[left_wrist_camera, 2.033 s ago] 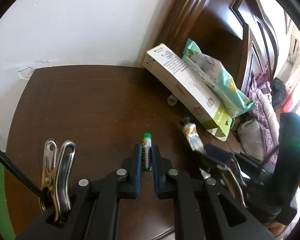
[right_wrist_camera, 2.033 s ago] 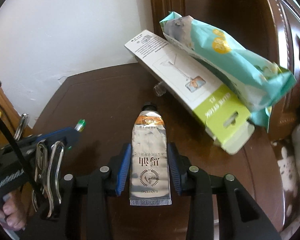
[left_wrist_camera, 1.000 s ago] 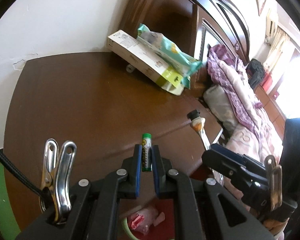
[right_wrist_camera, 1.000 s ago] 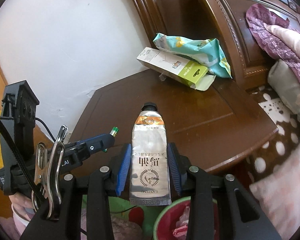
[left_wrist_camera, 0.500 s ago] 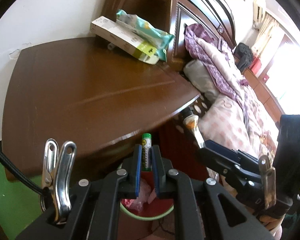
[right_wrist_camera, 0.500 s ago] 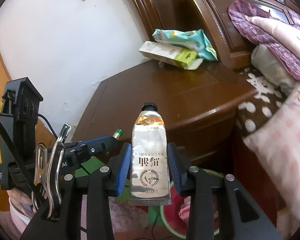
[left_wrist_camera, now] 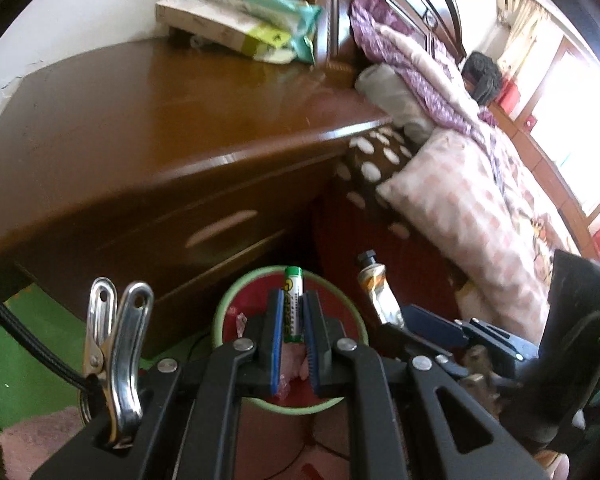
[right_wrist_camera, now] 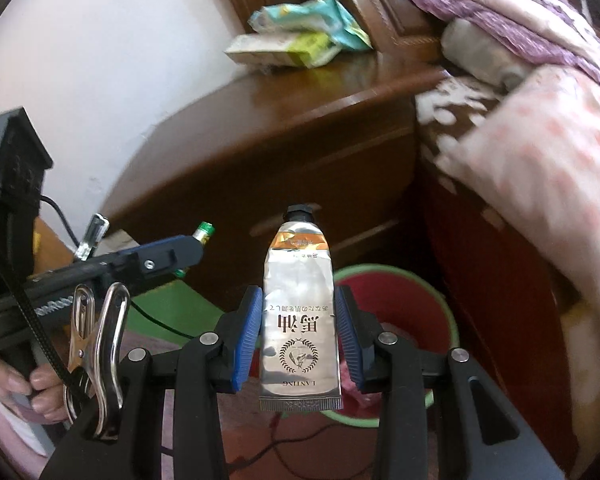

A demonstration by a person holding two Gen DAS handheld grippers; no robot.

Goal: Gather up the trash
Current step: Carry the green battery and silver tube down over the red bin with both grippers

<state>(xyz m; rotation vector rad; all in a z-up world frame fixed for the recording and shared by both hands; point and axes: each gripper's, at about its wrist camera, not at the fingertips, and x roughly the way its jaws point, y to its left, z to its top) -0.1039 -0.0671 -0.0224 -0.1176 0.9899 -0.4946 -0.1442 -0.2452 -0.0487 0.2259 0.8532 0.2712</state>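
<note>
Having been carried off the bench [left_wrist_camera: 148, 128], battery [left_wrist_camera: 293, 304] and tube [right_wrist_camera: 299, 320] are now clamped by left hand-held gripper [left_wrist_camera: 293, 344] and right hand-held gripper [right_wrist_camera: 298, 344] over the bin [left_wrist_camera: 224, 312] at six o'clock; release is judged next.

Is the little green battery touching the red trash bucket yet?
Apart. The left wrist view shows the battery pinched between the left gripper's blue pads, up above the red bucket, with the bucket's inside visible beneath it.
</note>
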